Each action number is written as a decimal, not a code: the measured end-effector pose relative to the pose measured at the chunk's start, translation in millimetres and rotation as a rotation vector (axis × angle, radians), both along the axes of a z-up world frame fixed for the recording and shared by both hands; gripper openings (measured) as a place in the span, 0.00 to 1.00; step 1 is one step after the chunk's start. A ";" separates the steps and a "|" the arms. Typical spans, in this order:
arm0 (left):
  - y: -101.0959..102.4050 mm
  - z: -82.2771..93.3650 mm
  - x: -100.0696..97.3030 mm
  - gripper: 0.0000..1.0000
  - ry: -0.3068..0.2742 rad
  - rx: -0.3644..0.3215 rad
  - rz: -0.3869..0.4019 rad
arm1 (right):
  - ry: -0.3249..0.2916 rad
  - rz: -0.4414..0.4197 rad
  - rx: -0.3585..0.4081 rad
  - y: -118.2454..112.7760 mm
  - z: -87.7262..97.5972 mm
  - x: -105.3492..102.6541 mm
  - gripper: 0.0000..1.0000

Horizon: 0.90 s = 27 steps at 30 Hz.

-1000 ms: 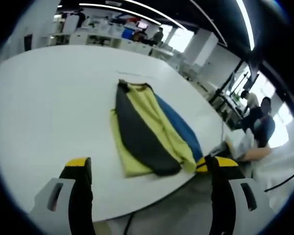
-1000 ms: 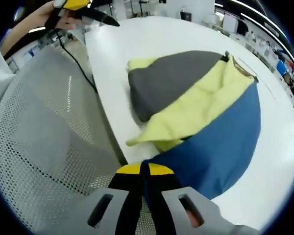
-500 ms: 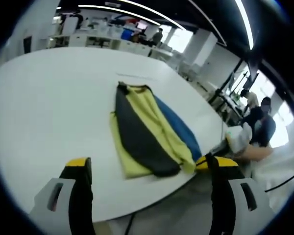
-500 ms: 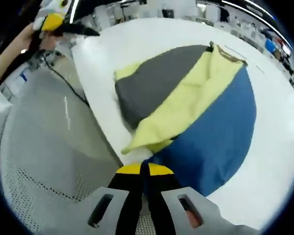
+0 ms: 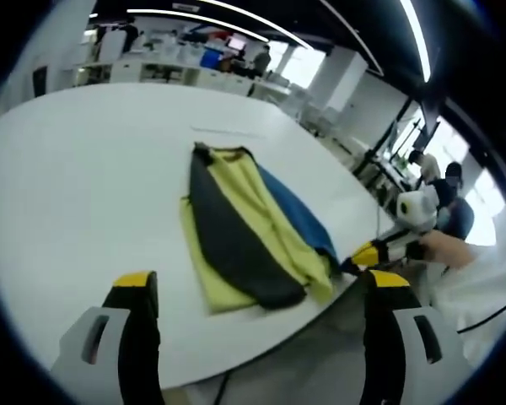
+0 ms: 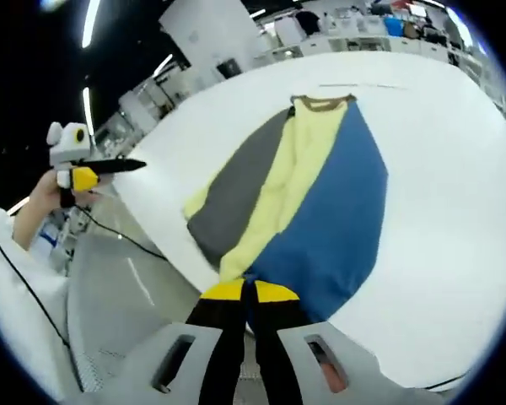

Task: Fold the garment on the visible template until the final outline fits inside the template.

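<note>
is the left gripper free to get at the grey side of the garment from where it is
Probably yes. The left gripper is open and holds nothing, and the garment's grey panel lies just ahead of it on the table with nothing between. The right gripper is shut on the blue edge, at the far side.

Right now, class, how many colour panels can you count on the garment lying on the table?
3 on the garment: a grey panel nearest the left hand-held gripper, a yellow panel in the middle, and a blue panel on the far side. Folded-under layers may hide more.
</note>
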<state>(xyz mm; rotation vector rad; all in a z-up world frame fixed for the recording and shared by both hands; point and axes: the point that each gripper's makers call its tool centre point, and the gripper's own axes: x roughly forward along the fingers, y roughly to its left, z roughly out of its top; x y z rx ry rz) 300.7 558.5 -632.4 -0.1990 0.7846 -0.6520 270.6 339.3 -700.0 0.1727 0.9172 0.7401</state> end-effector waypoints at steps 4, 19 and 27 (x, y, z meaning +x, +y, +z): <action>-1.0 -0.2 0.5 0.98 -0.001 0.000 -0.010 | -0.010 -0.060 0.016 -12.4 5.7 8.6 0.03; 1.7 -5.4 -1.1 0.98 0.012 -0.004 -0.018 | -0.074 -0.252 -0.015 -82.8 27.7 38.2 0.03; -5.8 -1.4 1.6 0.98 0.002 -0.013 -0.042 | -0.122 -0.372 -0.041 -129.9 37.5 51.6 0.03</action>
